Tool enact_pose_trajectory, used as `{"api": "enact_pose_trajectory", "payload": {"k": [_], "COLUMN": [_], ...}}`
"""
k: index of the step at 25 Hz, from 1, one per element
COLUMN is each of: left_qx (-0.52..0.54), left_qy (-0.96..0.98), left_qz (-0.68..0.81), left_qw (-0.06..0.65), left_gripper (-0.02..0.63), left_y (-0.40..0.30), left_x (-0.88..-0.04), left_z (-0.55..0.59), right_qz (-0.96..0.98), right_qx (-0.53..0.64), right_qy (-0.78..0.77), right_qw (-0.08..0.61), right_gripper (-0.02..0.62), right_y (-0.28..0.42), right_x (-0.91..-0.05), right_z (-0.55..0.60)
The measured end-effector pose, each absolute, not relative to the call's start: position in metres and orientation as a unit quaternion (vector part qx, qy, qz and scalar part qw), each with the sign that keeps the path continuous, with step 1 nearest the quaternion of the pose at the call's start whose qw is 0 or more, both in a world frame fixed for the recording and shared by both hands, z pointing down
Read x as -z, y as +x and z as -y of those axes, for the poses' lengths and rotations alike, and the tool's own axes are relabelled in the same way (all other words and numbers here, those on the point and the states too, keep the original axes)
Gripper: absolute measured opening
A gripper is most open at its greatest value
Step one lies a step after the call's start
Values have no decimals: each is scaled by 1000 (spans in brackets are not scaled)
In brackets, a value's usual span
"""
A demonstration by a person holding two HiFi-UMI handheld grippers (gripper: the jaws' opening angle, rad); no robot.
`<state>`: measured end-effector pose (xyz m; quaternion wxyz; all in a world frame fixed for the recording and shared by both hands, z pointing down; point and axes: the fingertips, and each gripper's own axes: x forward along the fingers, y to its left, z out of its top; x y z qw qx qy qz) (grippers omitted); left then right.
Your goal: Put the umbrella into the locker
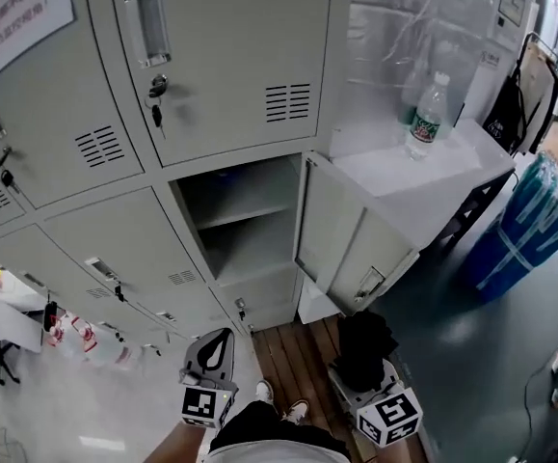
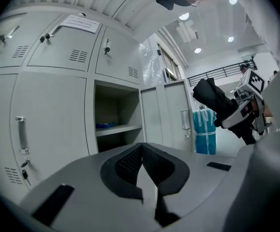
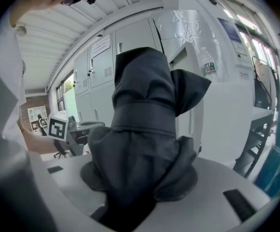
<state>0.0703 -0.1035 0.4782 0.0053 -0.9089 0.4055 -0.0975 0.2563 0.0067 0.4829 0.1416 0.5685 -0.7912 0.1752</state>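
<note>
Carrying the folded black umbrella clamped in the jaws of the right gripper, low in front of the person and well apart from the open locker, calls, I judge, for lifting it to shelf height, steering clear of the swung-out door and pushing it deep before letting go. The left gripper, jaws pressed together on nothing, should stand aside. Fabric fills the right gripper view, hiding the pads and the umbrella's handle, and a blue thing on the locker shelf is too small to name.
</note>
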Motion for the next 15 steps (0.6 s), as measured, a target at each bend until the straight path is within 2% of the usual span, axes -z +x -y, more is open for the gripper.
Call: {"api": "enact_pose_trajectory", "payload": {"k": [15], "left_qx": [64], "left_qy": [-890], "left_qz": [-452], "left_qw": [13], "left_gripper": [23], "left_y": [78], "left_x": [-459], "left_z": [154], "right_qz": [834], "right_qx": [-129], "right_qy": [508], "right_qw": [172], "right_gripper": [204], "right_y": [246], "right_x": [-462], "right_z": [81]}}
